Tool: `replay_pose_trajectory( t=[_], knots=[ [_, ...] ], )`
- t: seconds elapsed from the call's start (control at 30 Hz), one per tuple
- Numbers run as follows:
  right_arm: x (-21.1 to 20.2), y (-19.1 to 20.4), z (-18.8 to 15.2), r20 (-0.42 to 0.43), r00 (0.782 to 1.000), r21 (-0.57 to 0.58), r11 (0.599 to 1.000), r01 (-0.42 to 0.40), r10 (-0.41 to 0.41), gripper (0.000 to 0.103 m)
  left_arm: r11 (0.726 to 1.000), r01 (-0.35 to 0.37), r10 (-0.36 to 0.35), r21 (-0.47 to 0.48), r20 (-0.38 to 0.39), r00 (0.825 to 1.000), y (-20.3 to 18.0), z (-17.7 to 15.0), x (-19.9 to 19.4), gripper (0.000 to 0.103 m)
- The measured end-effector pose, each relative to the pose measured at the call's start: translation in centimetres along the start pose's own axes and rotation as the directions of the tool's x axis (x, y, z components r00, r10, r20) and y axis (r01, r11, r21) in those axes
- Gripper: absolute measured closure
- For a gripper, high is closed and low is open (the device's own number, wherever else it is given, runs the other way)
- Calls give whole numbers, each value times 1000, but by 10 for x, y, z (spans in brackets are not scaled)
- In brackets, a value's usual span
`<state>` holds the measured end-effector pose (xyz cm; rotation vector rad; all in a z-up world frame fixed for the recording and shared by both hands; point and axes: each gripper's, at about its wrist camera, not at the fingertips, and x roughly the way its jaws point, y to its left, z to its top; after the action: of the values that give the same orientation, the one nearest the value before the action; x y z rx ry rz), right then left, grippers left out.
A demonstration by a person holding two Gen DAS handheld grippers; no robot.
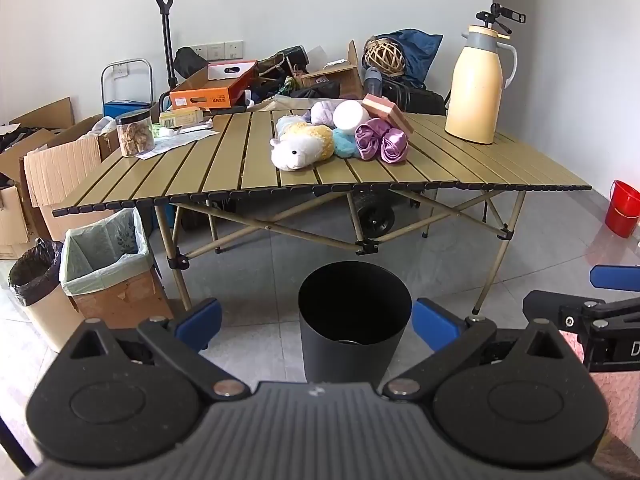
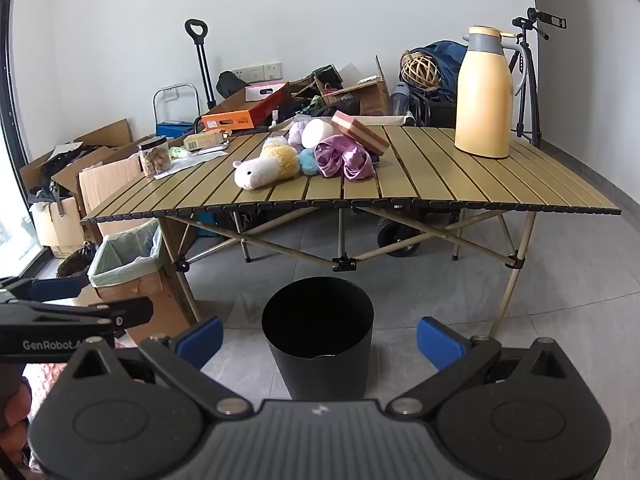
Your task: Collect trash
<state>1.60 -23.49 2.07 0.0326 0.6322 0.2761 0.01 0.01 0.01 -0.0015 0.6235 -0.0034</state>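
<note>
The left gripper (image 1: 316, 320) was spread wide, with nothing between its blue pads (image 1: 204, 318). The right gripper (image 2: 318, 338) was spread wide too and held nothing; in the left wrist view it showed at 4 o'clock. Both pointed down toward a black bin (image 1: 354, 320) that stood on the grey floor (image 1: 256, 280), just in front of the table and a little beyond the fingertips.

At 9 o'clock from the bin stood a cardboard box with a pale green bag (image 1: 106, 256), and beside it a small can with a black bag (image 1: 34, 276). A red bucket (image 1: 624, 208) stood at 3 o'clock.

Further away, at 12 o'clock, was the folding table (image 1: 224, 172). In its middle lay a white plush toy (image 1: 298, 148), a purple shiny cloth (image 1: 382, 144), a white roll (image 1: 350, 116) and a pink box (image 1: 386, 110), all close together. A jar (image 1: 134, 134) and some papers (image 1: 180, 140) were at the table's 10 o'clock corner, and a yellow jug (image 1: 476, 84) stood upright at 2 o'clock. Behind the table were boxes and bags against the wall.
</note>
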Motion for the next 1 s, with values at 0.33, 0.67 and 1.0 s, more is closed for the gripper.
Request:
replay_pose_trajectory(
  t=[0.33,0.67,1.0],
  knots=[
    [0,0,-1,-3,1000,0,1000,1,-1,0,1000,2,-2,1,-3,1000,0,0,1,0],
    [0,1,-1,0,1000,-2,1000,3,-3,0,1000,2,-2,2,1,1000,0,0,0,0],
    [-1,1,-1,1,1000,-3,1000,3,-3,0,1000,2,-2,4,3,1000,-2,1,0,0]
  ],
)
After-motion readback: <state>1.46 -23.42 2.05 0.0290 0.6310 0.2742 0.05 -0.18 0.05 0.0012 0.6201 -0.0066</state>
